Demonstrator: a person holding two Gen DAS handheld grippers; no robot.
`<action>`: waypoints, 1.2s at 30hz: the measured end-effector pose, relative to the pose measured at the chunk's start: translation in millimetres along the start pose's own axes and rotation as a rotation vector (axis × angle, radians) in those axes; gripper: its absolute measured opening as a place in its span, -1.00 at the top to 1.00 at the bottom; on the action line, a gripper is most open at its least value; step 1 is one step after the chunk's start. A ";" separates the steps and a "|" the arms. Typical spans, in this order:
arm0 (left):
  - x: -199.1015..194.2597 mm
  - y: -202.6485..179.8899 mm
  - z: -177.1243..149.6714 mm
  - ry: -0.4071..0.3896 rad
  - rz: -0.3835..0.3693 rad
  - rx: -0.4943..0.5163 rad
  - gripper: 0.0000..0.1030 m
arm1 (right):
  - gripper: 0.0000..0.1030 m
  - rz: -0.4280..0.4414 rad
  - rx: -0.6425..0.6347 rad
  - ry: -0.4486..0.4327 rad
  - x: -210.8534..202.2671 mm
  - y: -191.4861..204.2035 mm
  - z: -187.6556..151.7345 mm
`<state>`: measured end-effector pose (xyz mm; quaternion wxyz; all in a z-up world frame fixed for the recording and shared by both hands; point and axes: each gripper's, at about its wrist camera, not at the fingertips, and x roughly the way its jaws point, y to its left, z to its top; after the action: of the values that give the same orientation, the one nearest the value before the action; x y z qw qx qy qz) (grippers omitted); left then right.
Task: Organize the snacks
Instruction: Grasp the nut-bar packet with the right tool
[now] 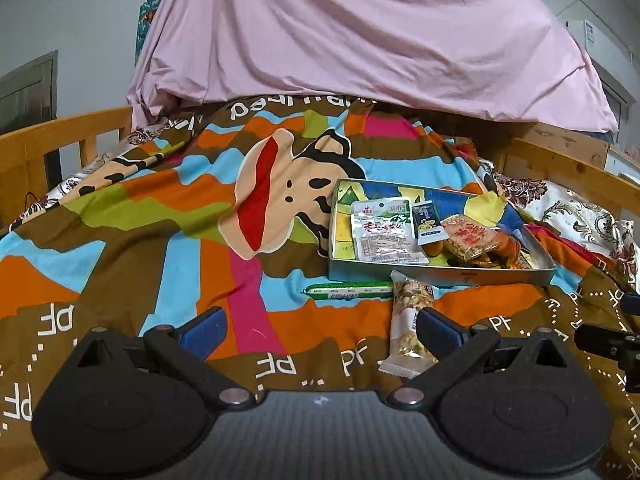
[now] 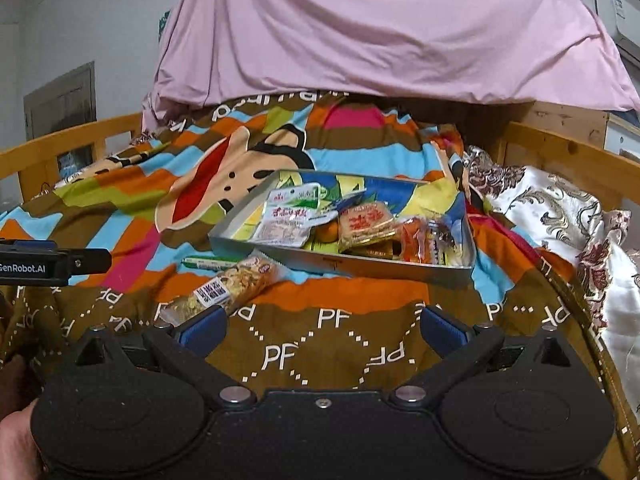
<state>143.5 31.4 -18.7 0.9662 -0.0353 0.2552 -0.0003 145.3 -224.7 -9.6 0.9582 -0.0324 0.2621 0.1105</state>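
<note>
A metal tin tray (image 1: 460, 276) (image 2: 360, 266) sits on the colourful bedspread and holds several snack packets, among them a silver-green pack (image 1: 384, 236) (image 2: 288, 220) and an orange-red pack (image 1: 472, 238) (image 2: 366, 222). A green sausage stick (image 1: 348, 291) (image 2: 208, 261) and a nut bar (image 1: 410, 328) (image 2: 228, 288) lie on the spread in front of the tray. My left gripper (image 1: 320, 332) is open and empty, its right finger (image 1: 440, 332) beside the nut bar. My right gripper (image 2: 320, 330) is open and empty, its left finger (image 2: 204, 328) near the bar's end.
Wooden bed rails (image 1: 48, 136) (image 2: 568, 152) run along both sides. A pink sheet (image 1: 360, 40) (image 2: 380, 32) hangs at the back. A floral quilt (image 2: 560, 216) is bunched right of the tray. The other gripper shows at the frame edges (image 1: 612, 340) (image 2: 52, 266).
</note>
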 end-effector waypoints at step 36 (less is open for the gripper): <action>77.9 45.1 32.1 0.039 0.078 0.007 -0.99 | -0.99 0.029 -0.081 0.142 78.5 42.2 -12.3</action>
<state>226.3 77.1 -32.3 0.9605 -0.0218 0.2751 0.0359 195.4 -169.9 -60.4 0.9333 -0.0753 0.3253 0.1323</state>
